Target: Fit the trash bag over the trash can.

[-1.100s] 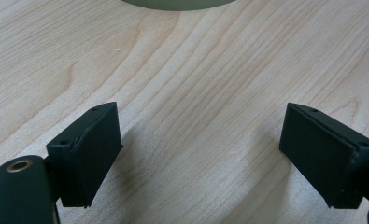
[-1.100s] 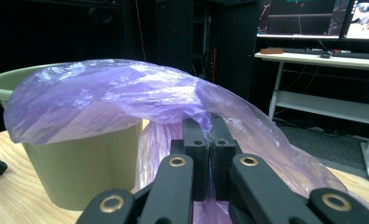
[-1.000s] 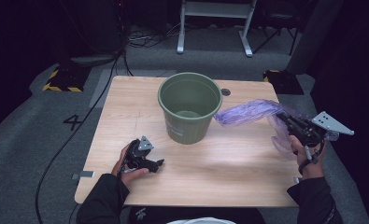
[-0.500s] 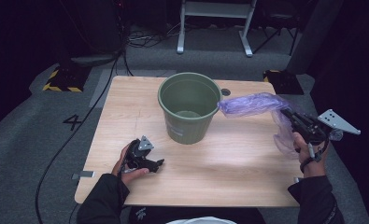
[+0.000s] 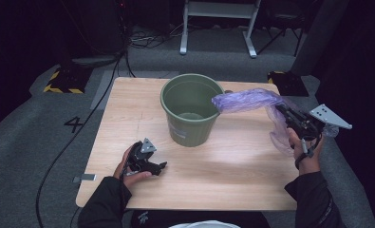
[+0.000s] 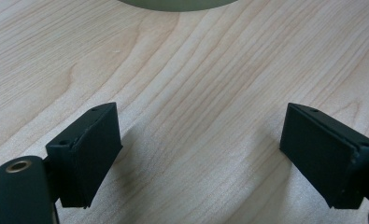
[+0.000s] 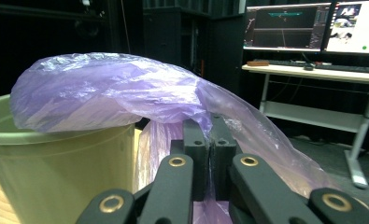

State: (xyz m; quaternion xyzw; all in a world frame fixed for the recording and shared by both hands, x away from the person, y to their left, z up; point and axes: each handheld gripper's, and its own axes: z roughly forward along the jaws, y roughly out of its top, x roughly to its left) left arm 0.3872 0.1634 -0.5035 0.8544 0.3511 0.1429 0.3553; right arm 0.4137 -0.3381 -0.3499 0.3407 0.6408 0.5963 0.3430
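in the high view the purple plastic bag point(image 5: 251, 100) is stretched out long, its long axis running across the table point(image 5: 242, 166) from the right gripper point(image 5: 285, 114) toward the green bucket point(image 5: 191, 108). its free end points left and reaches over the bucket's right rim, while a loose fold hangs down beside the right hand point(image 5: 304, 149). compared with the earlier frames, the bag's tip has moved from short of the bucket to over its rim, and the right gripper has come up and in toward the bucket. the left gripper point(image 5: 157, 166) rests on the table in the left hand point(image 5: 128, 166), where it was before. a "4" point(image 5: 75, 124) is marked on the floor left of the table.

in the left gripper view the jaws stand wide apart with nothing between them, just above bare wood point(image 6: 196, 93); the bucket's base point(image 6: 177, 3) shows at the top edge.

in the right gripper view the jaws are pressed together, pinching the bag's film point(image 7: 126, 93), which arches over them and lies across the bucket's rim point(image 7: 56, 135) at left. monitors point(image 7: 308, 28) glow beyond; their writing is too small to read.
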